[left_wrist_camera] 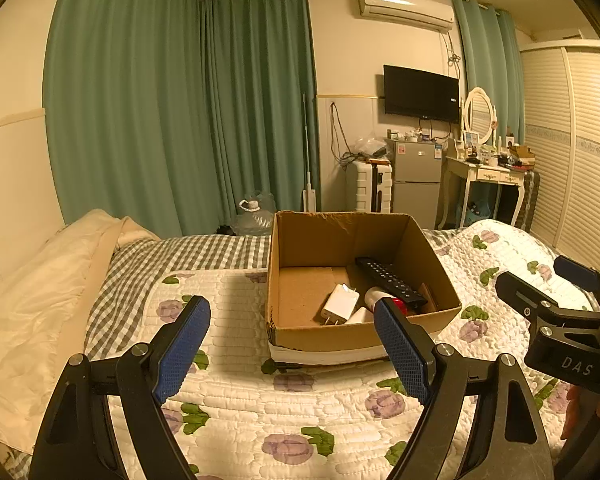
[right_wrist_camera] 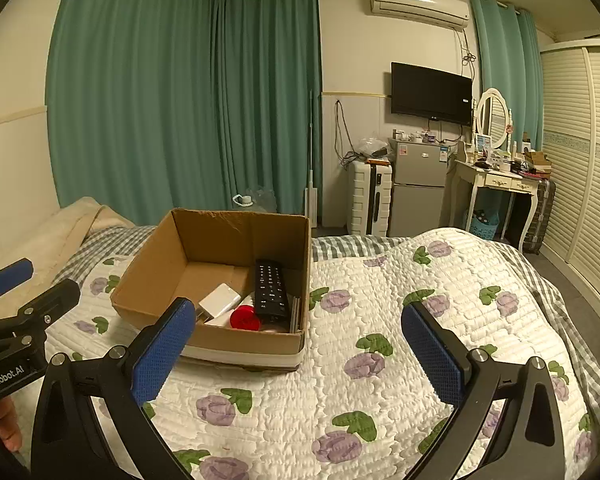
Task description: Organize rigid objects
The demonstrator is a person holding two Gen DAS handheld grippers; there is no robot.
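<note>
A white quilted bedspread printed with purple roses and green leaves [right_wrist_camera: 380, 300] covers the bed, with a grey-and-white checked sheet [left_wrist_camera: 188, 256] showing beyond it. On the quilt sits an open brown cardboard box [right_wrist_camera: 152, 280], its flaps gone and its base wrapped in white. Inside lie a long black remote control [right_wrist_camera: 271, 288] propped against the right wall, a white square plug-in charger [right_wrist_camera: 219, 300] near the middle, and a small white bottle with a red cap [right_wrist_camera: 245, 317] just beside the remote. The left gripper [left_wrist_camera: 292, 340] hovers over the quilt before the box, blue-padded fingers spread wide and holding nothing. The right gripper [right_wrist_camera: 298, 344] hangs to the box's right, likewise apart and empty.
</note>
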